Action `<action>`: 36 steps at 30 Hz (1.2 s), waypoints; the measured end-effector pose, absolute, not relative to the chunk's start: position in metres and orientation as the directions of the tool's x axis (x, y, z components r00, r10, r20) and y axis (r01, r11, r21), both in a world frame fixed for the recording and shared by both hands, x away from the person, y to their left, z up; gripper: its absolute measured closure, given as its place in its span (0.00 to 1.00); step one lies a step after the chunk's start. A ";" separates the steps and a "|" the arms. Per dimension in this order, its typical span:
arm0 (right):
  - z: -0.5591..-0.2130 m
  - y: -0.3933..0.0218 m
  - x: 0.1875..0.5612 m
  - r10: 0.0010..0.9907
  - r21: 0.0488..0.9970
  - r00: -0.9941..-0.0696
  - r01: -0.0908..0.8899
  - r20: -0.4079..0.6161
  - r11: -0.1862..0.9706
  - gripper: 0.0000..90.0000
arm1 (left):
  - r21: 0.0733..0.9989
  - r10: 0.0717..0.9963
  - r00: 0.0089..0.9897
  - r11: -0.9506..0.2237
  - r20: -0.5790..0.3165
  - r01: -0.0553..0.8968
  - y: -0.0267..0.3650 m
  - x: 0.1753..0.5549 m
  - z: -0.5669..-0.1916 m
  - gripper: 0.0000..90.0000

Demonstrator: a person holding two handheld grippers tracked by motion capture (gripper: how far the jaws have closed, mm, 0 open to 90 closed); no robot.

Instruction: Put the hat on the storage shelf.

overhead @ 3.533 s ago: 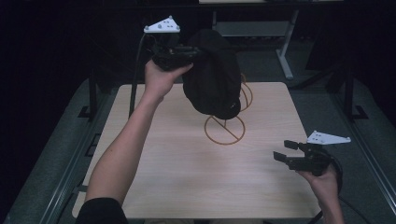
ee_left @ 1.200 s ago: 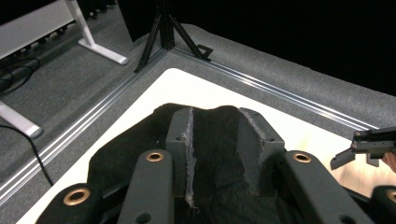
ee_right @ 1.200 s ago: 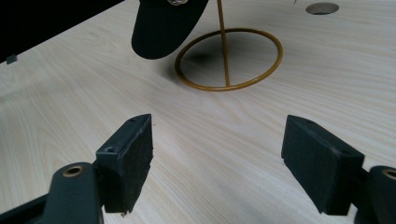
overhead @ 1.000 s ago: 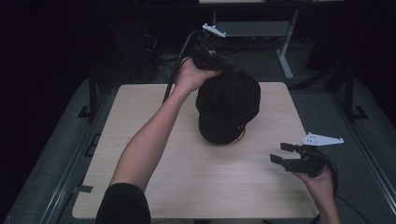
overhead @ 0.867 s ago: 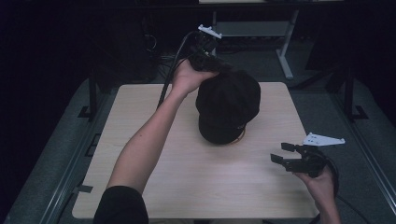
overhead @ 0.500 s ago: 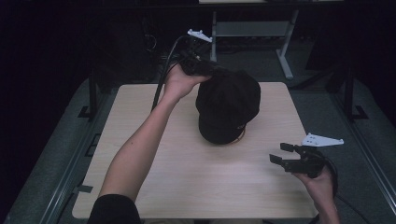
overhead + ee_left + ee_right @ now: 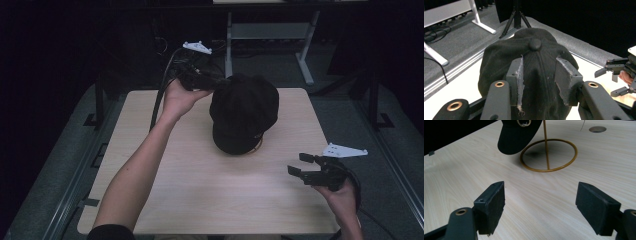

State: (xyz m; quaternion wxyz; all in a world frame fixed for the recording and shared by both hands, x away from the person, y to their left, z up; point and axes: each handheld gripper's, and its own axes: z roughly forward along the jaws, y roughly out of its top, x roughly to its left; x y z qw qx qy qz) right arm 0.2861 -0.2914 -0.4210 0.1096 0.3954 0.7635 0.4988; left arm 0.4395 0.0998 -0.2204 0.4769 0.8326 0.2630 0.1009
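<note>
My left gripper clamps the back of the black fabric cap, which sits on a thin gold wire stand w/ ring base at table centre. Cap hides the stand's top; no legible writing. My right gripper is spread wide, empty, over the light wood table.

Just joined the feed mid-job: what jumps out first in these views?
A black cap perched on a gold wire stand at the middle of the wooden table. The left gripper is right at the cap's far-left side, its jaws either side of the crown; whether they grip the fabric is unclear. The right gripper hangs open over the near right corner, holding nothing.
</note>
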 end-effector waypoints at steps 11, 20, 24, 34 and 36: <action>-0.421 -0.287 0.286 0.719 0.847 -0.661 0.491 0.212 0.202 0.25 | 0.848 0.559 0.825 -0.396 -0.083 0.353 0.129 0.421 -0.229 0.60; -0.421 -0.285 0.287 0.716 0.846 -0.666 0.490 0.207 0.211 0.25 | 0.849 0.575 0.813 -0.382 -0.090 0.365 0.147 0.410 -0.239 0.55; -0.421 -0.283 0.287 0.718 0.845 -0.665 0.491 0.207 0.211 0.25 | 0.854 0.577 0.811 -0.372 -0.094 0.363 0.154 0.403 -0.242 0.54; -0.421 -0.282 0.287 0.720 0.847 -0.663 0.488 0.203 0.210 0.24 | 0.855 0.577 0.813 -0.377 -0.084 0.356 0.163 0.384 -0.251 0.50; -0.421 -0.281 0.287 0.720 0.848 -0.664 0.486 0.201 0.212 0.24 | 0.855 0.577 0.812 -0.377 -0.083 0.356 0.165 0.381 -0.253 0.49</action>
